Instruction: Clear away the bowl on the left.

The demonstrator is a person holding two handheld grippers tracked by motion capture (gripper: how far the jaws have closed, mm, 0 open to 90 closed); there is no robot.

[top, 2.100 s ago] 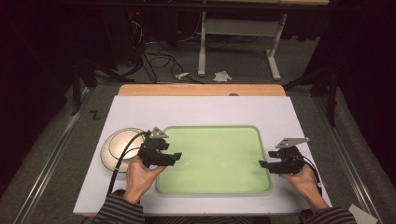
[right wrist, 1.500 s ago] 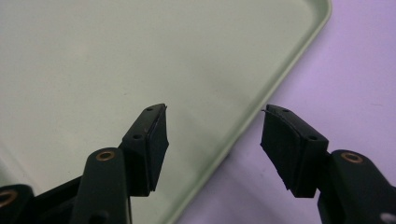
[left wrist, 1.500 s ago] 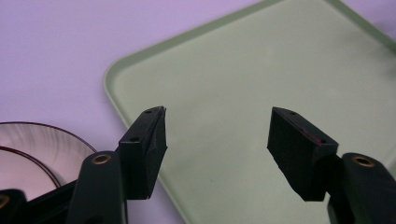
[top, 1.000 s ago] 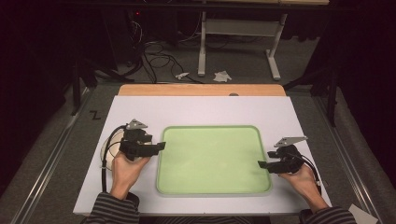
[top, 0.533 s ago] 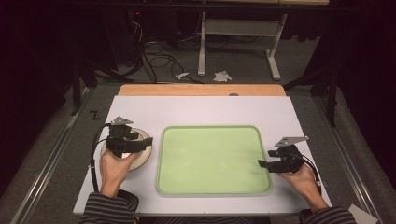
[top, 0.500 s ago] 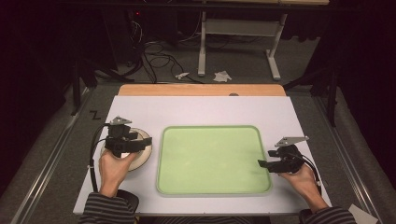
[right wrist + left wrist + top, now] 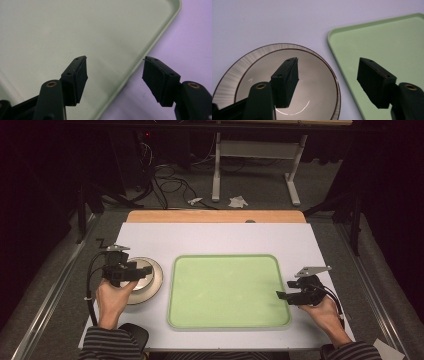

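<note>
The plate (image 7: 142, 280) is round and glossy, a pale beige well inside a ribbed silvery rim edged by a thin brown line; it lies flat on the matte white table (image 7: 215, 240), just left of the tray (image 7: 228, 290) with a narrow strip of table between them. The tray is a smooth, pale green rounded rectangle with a low raised lip, and nothing lies in it. The left gripper (image 7: 134, 271) hovers over the plate's left part; in the left gripper view its blocky black jaws stand wide apart and hold nothing, one over the plate's well (image 7: 287, 82), the other over the tray's near edge (image 7: 342, 62). Whether a jaw touches the plate cannot be told. The hand and gripper hide the plate's left side in the high view, and the left gripper view cuts off its lower edge. The right gripper (image 7: 282, 295) sits at the tray's right edge, jaws likewise wide and holding nothing, straddling the lip (image 7: 140, 60): one over green, one over table. Its grey plate and cable show above the hand (image 7: 325, 312)
</note>
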